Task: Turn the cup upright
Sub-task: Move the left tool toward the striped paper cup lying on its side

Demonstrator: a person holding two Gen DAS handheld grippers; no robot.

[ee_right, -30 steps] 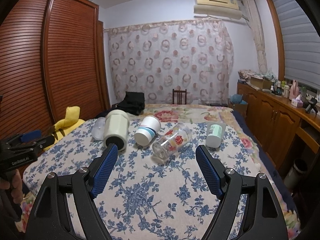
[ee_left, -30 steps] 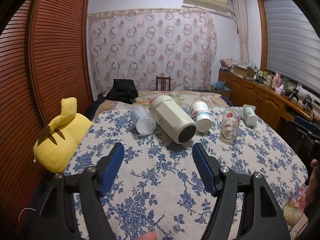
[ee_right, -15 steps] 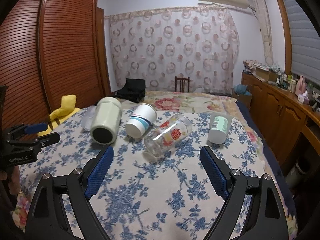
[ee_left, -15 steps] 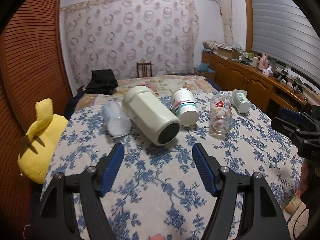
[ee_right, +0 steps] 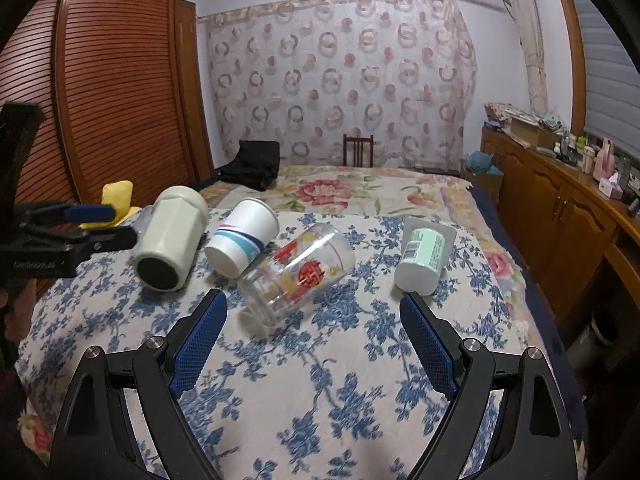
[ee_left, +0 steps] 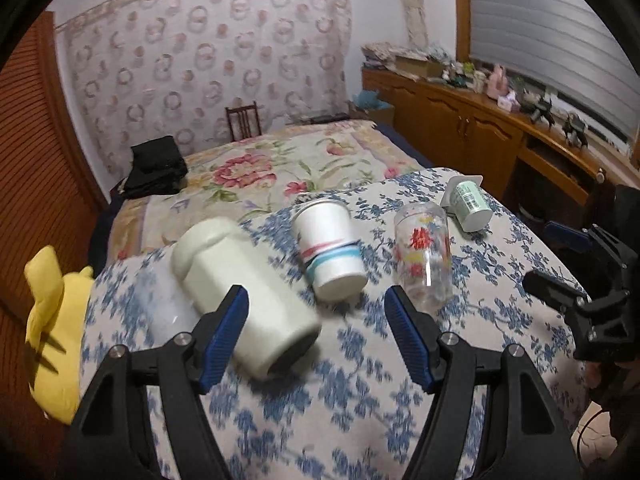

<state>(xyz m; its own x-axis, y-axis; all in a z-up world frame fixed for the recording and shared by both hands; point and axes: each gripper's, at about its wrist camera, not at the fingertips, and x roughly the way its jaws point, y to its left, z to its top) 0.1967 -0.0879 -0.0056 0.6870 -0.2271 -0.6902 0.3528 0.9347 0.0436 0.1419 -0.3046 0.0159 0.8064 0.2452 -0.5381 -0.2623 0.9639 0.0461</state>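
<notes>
**Nothing righted yet**

Every cup lies on its side on the blue-flowered bedspread (ee_right: 320,392) — the flipping has not begun. The left gripper (ee_left: 316,336) hovers spread wide by the pale green tumbler (ee_left: 244,296); the right gripper (ee_right: 314,344) is spread too, empty, facing the clear printed glass (ee_right: 298,274). Between them lies the striped paper cup (ee_right: 242,238), the small green-labelled cup (ee_right: 422,254) apart at the right.
</notes>
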